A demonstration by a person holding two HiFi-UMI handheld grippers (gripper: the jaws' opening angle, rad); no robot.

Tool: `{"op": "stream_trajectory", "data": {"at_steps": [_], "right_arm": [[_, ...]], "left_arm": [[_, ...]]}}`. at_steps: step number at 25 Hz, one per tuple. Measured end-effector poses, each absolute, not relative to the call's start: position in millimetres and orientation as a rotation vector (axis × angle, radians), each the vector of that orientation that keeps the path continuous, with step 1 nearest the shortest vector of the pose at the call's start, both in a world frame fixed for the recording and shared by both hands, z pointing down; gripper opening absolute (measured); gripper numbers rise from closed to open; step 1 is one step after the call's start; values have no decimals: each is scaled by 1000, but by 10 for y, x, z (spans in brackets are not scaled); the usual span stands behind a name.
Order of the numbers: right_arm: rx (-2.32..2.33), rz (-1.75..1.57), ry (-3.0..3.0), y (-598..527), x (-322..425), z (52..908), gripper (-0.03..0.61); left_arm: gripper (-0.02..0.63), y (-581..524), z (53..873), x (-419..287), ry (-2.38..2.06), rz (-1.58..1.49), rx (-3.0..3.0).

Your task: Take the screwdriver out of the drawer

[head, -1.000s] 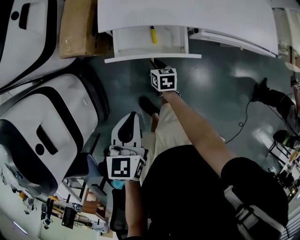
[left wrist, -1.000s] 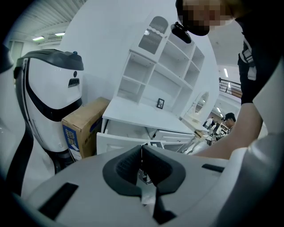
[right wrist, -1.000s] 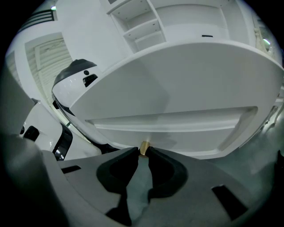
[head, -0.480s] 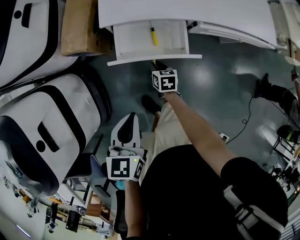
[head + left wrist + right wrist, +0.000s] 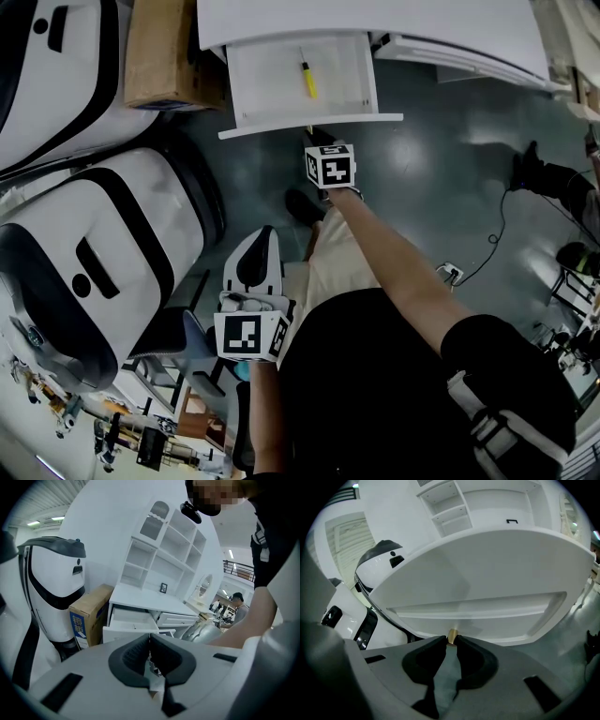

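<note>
A white drawer (image 5: pixel 300 94) stands pulled out from the white desk (image 5: pixel 375 28) at the top of the head view. In it lies a yellow screwdriver (image 5: pixel 307 78), lengthwise and alone. My right gripper (image 5: pixel 309 133) reaches up to the drawer front, shut on its small brass knob (image 5: pixel 452 636); the black pads (image 5: pixel 465 644) pinch it from both sides. My left gripper (image 5: pixel 266 231) hangs back near my body, far from the drawer, its jaws shut with nothing between them (image 5: pixel 150 640). The left gripper view shows the open drawer (image 5: pixel 126 623) from the side.
Big white-and-black machine shells (image 5: pixel 94 253) fill the left. A cardboard box (image 5: pixel 159 56) stands next to the drawer's left side. A cable (image 5: pixel 487 244) runs over the dark floor at right. Shelves (image 5: pixel 164 559) rise above the desk; a person (image 5: pixel 236 609) stands far back.
The drawer has slid further out toward me with my right gripper on its knob, so more of its floor and the whole screwdriver now show. The left gripper stays shut by my body.
</note>
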State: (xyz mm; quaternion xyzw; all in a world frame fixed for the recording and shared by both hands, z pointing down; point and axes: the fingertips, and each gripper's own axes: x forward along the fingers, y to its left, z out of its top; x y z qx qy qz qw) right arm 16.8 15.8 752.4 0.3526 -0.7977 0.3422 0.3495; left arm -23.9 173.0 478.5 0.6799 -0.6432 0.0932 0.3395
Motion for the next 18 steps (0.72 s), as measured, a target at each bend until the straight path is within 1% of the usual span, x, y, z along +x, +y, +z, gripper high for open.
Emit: {"op": "stream_trajectory", "data": {"at_steps": [14,18], "right_arm": [[955,901,-2040,374,232,7520,91],[986,963,-2015,374,247,7509,94]], "left_arm": [[23,1980,4739,-308,-1676,259,1797],[23,2030,4713,-300,-1680,256,1807]]}}
